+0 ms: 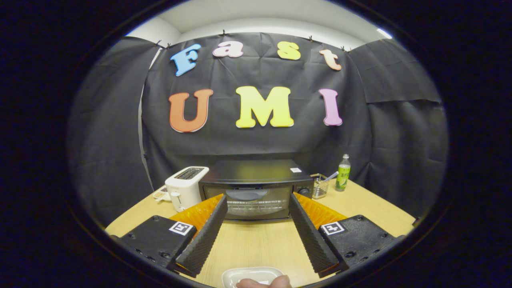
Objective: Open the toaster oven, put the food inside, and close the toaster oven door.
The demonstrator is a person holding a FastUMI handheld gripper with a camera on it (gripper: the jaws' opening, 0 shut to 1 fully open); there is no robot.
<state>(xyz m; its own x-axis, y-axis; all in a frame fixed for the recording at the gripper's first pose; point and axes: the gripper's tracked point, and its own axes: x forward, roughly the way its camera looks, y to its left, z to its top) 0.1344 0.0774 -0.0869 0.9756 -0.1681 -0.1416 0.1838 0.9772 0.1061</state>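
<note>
Worktop [260,244]: light wood, everything is carried on it. Toaster oven [256,188] is set at the far edge, roughly centred, door [256,206] shut, glass front and handle faced toward the fingers. White pop-up toaster [185,188] is placed just beside it toward the far left corner; a wire holder [319,189] and a green bottle [343,173] are stood toward the far right corner. Near edge: a pale dish [252,275] is seen partly, with something pinkish [266,282] lying on it, too cut off to be named; possibly the food. Gripper [256,202]: fingers spread wide, nothing grasped, oven framed between them and well beyond the tips.

Stage cannot be settled: a shut door with the item by the near edge fits an oven yet to be opened; inside cannot be judged through the glass, so a load already done is not ruled out either.

If the door is to be worked, the handle along its top should be approached square-on and centred between the fingers, tips kept clear of the pop-up toaster and the wire holder. The door appears hinged at the bottom, so a downward arc is likely needed, not a straight pull, or the light oven may be dragged along the worktop.
</note>
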